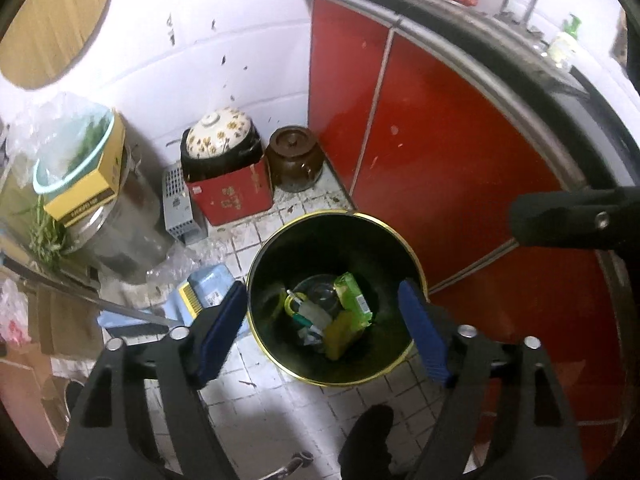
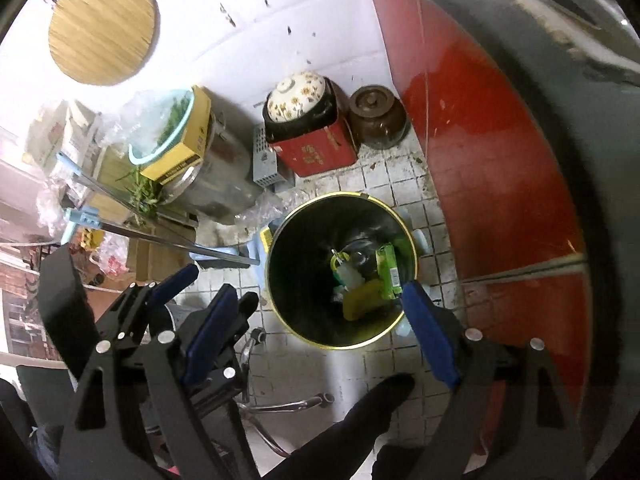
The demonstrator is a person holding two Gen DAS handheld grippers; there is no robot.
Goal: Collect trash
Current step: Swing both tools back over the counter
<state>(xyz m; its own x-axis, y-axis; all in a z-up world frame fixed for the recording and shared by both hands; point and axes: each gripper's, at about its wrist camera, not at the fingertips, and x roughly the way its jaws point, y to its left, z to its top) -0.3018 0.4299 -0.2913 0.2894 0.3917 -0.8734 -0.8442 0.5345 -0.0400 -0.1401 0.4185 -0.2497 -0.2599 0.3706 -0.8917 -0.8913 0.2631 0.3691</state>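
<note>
Both claws, left gripper (image 1: 326,330) and right gripper (image 2: 316,330), spread wide and empty above the trash-filled black bin (image 1: 280,240)

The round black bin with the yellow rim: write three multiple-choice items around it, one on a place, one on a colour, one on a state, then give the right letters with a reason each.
1. Where does the round black bin with the yellow rim stand?
A. on the tiled floor beside the red cabinet doors
B. on the worktop
C. on the red box

2. What colour is the flat wrapper leaning inside the bin?
A. purple
B. green
C. orange

3. How do the jaws of the left gripper and the right gripper stand?
A. both shut on trash
B. one shut, one open
C. both open and empty

Answers: 1 A, white floor tiles surround it and the red cabinet doors rise next to it. 2 B, the wrapper is bright green. 3 C, each wrist view shows the blue pads wide apart with nothing between them.
</note>
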